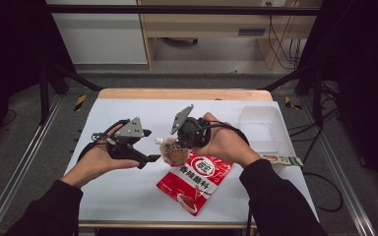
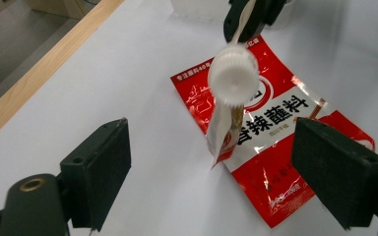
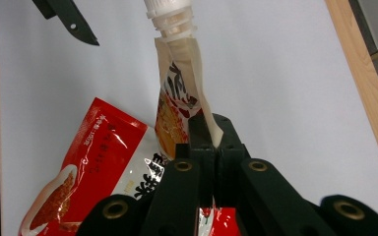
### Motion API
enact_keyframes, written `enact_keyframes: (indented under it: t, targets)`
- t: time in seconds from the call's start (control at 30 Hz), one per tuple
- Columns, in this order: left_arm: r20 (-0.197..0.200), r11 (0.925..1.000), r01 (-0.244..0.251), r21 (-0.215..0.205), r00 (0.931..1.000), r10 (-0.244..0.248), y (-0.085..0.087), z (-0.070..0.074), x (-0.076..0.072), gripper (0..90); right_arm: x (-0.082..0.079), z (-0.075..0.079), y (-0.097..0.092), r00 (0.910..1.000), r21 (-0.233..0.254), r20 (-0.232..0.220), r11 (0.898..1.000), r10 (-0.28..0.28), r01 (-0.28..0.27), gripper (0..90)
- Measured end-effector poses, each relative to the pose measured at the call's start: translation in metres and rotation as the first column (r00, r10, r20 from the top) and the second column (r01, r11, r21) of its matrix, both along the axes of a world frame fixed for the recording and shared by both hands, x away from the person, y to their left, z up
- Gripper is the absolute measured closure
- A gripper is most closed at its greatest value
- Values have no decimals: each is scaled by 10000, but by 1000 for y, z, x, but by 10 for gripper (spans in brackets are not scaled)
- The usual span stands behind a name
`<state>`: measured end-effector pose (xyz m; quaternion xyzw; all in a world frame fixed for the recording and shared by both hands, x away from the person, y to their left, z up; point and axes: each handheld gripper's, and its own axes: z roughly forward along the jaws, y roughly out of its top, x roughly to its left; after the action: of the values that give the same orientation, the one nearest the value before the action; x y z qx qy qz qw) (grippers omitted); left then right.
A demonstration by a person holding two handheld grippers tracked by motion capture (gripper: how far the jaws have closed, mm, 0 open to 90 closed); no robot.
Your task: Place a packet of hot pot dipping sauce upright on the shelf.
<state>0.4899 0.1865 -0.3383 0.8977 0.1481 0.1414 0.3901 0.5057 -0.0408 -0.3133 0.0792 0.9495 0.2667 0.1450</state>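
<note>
My right gripper [image 1: 179, 145] is shut on the lower end of a small spouted sauce pouch [image 1: 173, 154], holding it above the white table [image 1: 123, 191]. In the right gripper view the jaws [image 3: 210, 133] pinch the pouch [image 3: 177, 98], and its white spout [image 3: 170, 17] points away. My left gripper [image 1: 151, 145] stands open just left of the white cap [image 1: 160, 140]. Seen from the left gripper view, the cap [image 2: 232, 76] faces the camera beyond the wide-open left gripper [image 2: 219, 169], untouched by either pad. A red seasoning packet [image 1: 197, 179] lies flat under the pouch.
A clear plastic container [image 1: 261, 120] stands at the table's back right. A thin stick sachet [image 1: 280, 159] lies near the right edge. The wooden table edge [image 1: 184, 94] runs along the far side. Bare white surface lies left and front of the left hand.
</note>
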Motion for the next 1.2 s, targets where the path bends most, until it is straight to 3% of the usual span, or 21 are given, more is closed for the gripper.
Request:
enact_keyframes:
  t: [0.37,0.57,0.67,0.8,1.2]
  targets:
    - [-149,9987,-478,199,9987,481,16,-15,2,115,4,6,-13,9998,-122,162,9998,-134,136,894]
    - [-231,9969,-777,105,9967,779,23,-27,0,95,5,13,-25,9991,112,319,9996,-270,266,894]
    - [-233,9947,-1016,121,9945,1019,28,-36,1,81,9,19,-35,9980,282,544,9992,-314,299,894]
    - [-430,9917,-1278,-155,9910,1270,35,-47,2,80,11,26,-44,9967,360,690,9985,-427,403,894]
    - [-445,9836,-1796,-163,9829,1787,53,-70,3,73,22,49,-88,9886,727,1047,9922,-1085,1012,895]
